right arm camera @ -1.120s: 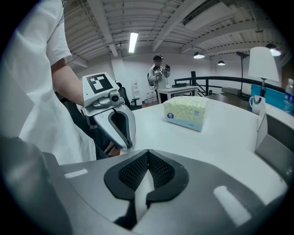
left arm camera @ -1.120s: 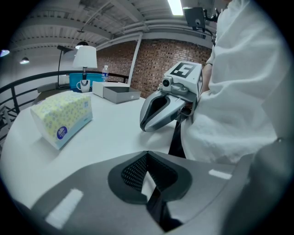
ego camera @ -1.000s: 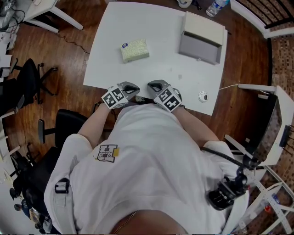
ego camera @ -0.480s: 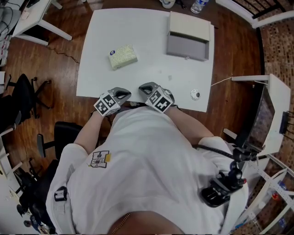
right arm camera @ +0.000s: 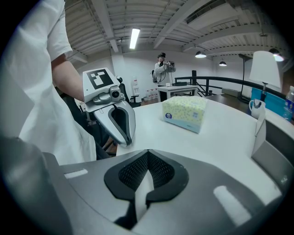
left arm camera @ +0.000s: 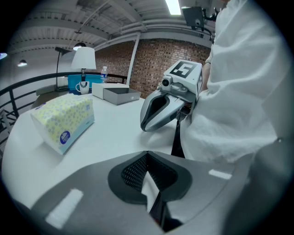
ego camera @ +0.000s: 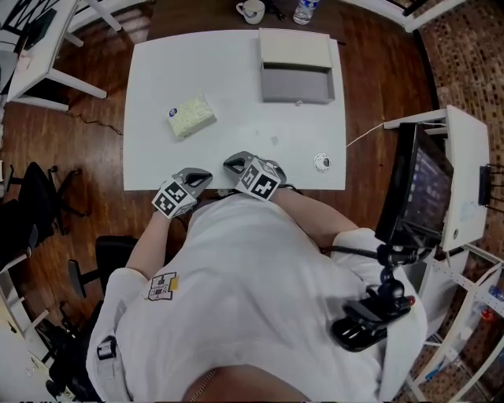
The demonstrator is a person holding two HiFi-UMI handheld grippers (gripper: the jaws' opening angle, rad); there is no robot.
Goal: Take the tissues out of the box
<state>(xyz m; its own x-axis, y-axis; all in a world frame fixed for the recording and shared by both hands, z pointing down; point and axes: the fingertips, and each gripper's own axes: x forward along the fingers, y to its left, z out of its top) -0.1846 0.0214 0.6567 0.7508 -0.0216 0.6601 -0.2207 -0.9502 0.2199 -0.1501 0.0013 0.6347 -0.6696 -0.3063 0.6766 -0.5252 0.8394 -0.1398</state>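
The tissue pack (ego camera: 191,116), pale yellow-green with a blue round label, lies on the left half of the white table (ego camera: 236,102). It also shows in the left gripper view (left arm camera: 64,120) and the right gripper view (right arm camera: 186,112). My left gripper (ego camera: 195,176) and right gripper (ego camera: 235,163) hover side by side at the table's near edge, well short of the pack. Both sets of jaws are shut with nothing between them, as seen in my left gripper (left arm camera: 147,153) and right gripper (right arm camera: 147,151) views. Each gripper view shows the other gripper: the right one (left arm camera: 167,108) and the left one (right arm camera: 115,117).
An open grey box (ego camera: 296,69) with a raised lid stands at the table's far right. Behind it are a mug (ego camera: 252,10) and a water bottle (ego camera: 303,9). A small round object (ego camera: 321,162) lies near the right front corner. A monitor (ego camera: 421,185) stands to the right.
The head view has swung, so the table and everything on it now sit lower and further left in the picture. Both grippers stay shut at the table's near edge.
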